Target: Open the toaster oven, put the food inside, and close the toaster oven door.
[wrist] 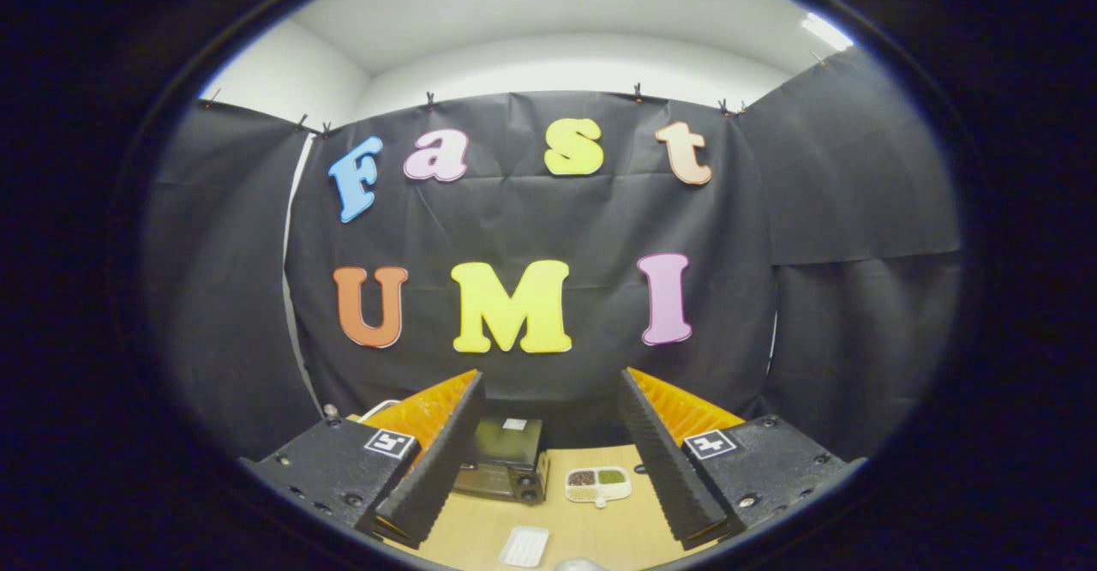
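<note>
The gripper (548, 391) hangs high above the worktop (600, 537), its fingers spread wide with nothing between them. Below, seen between the fingers, the toaster oven (504, 461) sits at the worktop's far edge: a dark, boxy unit, door closed, knobs at its right end. Just right of it lies the food (597, 483), a white compartmented tray with brown and green fillings. A white empty tray (524, 546) rests near the near edge.
</note>
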The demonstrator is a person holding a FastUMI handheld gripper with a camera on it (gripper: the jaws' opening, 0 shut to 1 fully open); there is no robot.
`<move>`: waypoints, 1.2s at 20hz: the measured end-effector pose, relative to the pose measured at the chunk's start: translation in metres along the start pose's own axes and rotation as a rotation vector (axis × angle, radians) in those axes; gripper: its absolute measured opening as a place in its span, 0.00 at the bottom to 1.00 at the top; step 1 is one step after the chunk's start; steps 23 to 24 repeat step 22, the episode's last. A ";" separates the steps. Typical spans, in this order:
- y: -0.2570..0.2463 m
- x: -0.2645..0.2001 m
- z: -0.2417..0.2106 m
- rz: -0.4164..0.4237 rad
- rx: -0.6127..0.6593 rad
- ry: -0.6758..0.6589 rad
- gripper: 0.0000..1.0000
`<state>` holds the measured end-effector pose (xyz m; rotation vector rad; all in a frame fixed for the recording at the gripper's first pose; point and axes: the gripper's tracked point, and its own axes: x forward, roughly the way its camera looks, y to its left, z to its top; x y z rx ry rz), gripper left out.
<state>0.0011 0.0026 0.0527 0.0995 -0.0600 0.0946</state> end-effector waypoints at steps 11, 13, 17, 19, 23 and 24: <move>-0.034 0.008 -0.021 -0.047 -0.008 0.040 0.99; -0.034 0.007 -0.020 -0.050 -0.024 0.039 0.99; -0.030 0.007 -0.019 -0.054 -0.040 0.039 0.99; -0.029 0.007 -0.018 -0.056 -0.043 0.033 0.99; -0.029 0.008 -0.020 -0.063 -0.045 0.037 0.99; -0.029 0.008 -0.020 -0.063 -0.045 0.037 0.99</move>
